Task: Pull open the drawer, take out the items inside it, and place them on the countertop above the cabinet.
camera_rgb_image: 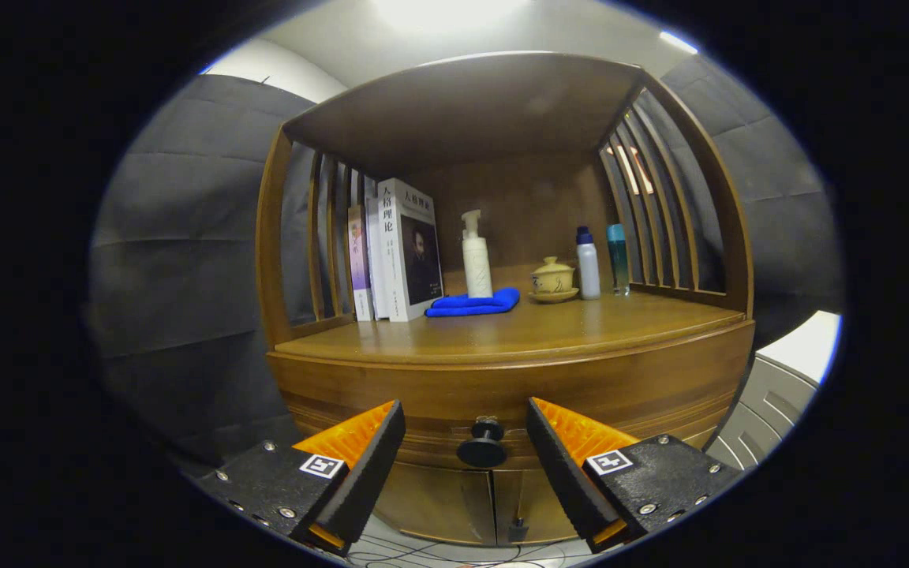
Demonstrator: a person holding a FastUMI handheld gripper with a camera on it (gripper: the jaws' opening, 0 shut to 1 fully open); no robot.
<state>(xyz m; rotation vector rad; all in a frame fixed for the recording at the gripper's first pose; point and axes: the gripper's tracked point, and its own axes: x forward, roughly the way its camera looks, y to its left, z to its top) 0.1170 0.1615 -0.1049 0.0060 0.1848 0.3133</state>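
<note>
The gripper [466, 430] is wide open with the round black knob [482, 445] of the shut drawer [502, 390] sitting between its fingers, not touching them, below the countertop [502, 327].

Lit from a bright ceiling lamp [447, 9] overhead, blown out to white. Warm sheen across the countertop [581, 323]; deep shadow under the shelf roof. Strong fisheye bending toward the rim. Sharp at centre, softer outward.
</note>
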